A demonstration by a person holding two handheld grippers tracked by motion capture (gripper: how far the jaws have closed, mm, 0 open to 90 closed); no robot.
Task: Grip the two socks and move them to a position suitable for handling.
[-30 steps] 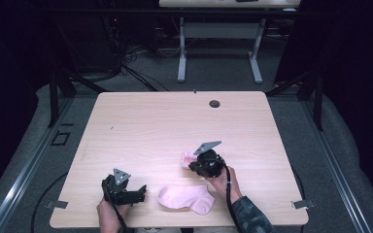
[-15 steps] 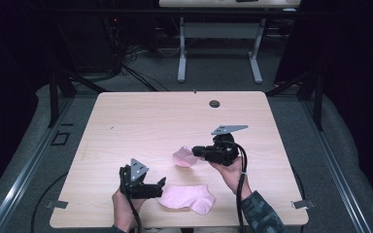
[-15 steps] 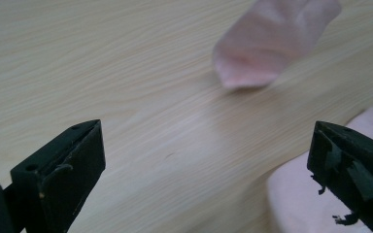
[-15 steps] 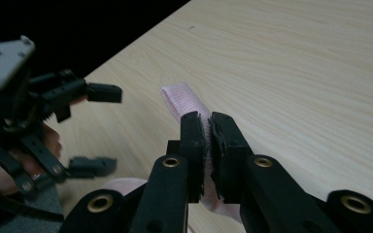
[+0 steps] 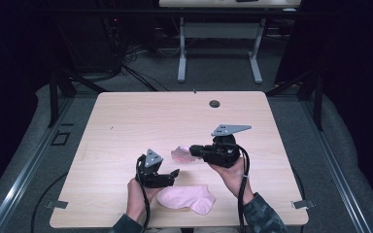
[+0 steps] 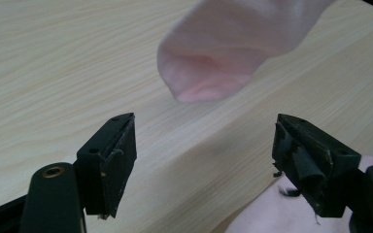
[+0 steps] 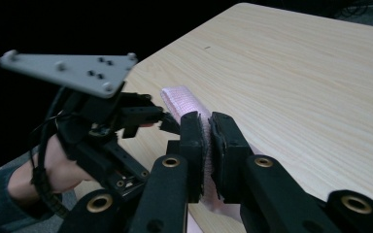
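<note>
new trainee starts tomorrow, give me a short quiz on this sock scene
1. True or false: the right gripper is shut on a pink sock.
2. How do the left gripper's jaws stand? A) wide open, holding nothing B) clamped on a sock C) closed on nothing
3. Fill in: the second pink sock lies flat near the table's ____ edge, beside the left gripper.

Key: 1. true: the right gripper view shows pink fabric pinched between its jaws. 2. A. 3. near, the person's side.
</note>
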